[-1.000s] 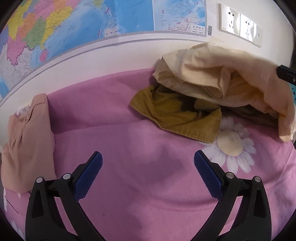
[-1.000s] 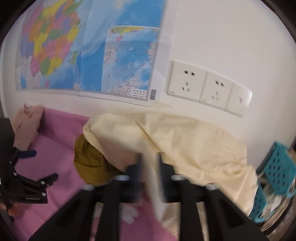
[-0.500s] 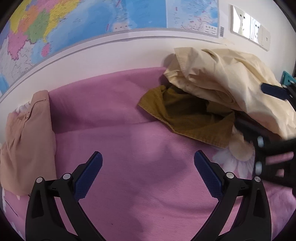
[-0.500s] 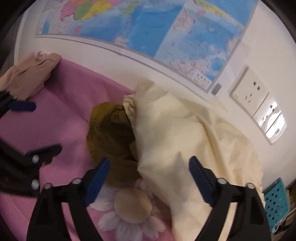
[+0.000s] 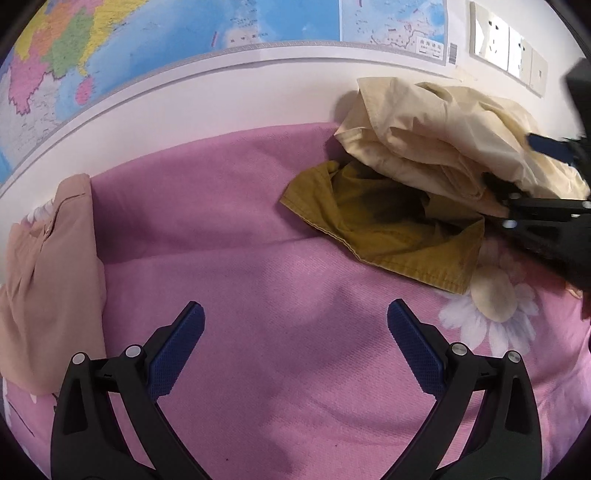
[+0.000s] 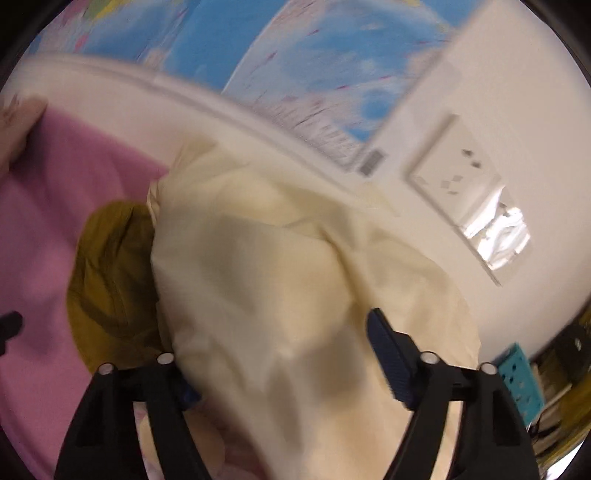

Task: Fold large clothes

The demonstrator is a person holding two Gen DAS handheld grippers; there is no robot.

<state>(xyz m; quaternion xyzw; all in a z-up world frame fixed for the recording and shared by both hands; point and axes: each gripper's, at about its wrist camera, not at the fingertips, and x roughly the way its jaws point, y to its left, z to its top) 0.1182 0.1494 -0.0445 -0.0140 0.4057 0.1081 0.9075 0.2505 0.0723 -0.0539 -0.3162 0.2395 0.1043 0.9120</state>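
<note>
A cream garment (image 5: 436, 136) lies heaped against the white wall, on a bed covered by a pink sheet (image 5: 258, 295) with a daisy print. Tucked under the cream garment's near edge, and spilling out toward the middle of the sheet, is an olive-brown garment (image 5: 384, 221); the two touch and overlap. Well apart from the cream heap, at the far left end of the sheet, a peach-pink garment (image 5: 48, 277) lies flat along the edge.

The right claw (image 6: 280, 354) is pushed in over the cream garment. Its jaws have just been closing in from a wider spread, and the cloth bulges up between them; its left pad is buried behind the fabric while the right blue pad stands clear of it, so the cloth sits between the jaws but I can't see both pads pressing on it. From the left wrist view the same claw comes in from the right side, at the cream heap's lower right edge.

The left claw (image 5: 295, 354) hangs over bare pink sheet, in front of the cream garment and well short of it, jaws spread wide with nothing between them.

Above the cream heap a wall map (image 5: 184, 33) hangs, and just to its right a row of white wall sockets (image 5: 506, 51). Beyond the heap's right side a turquoise basket (image 6: 517, 384) shows
</note>
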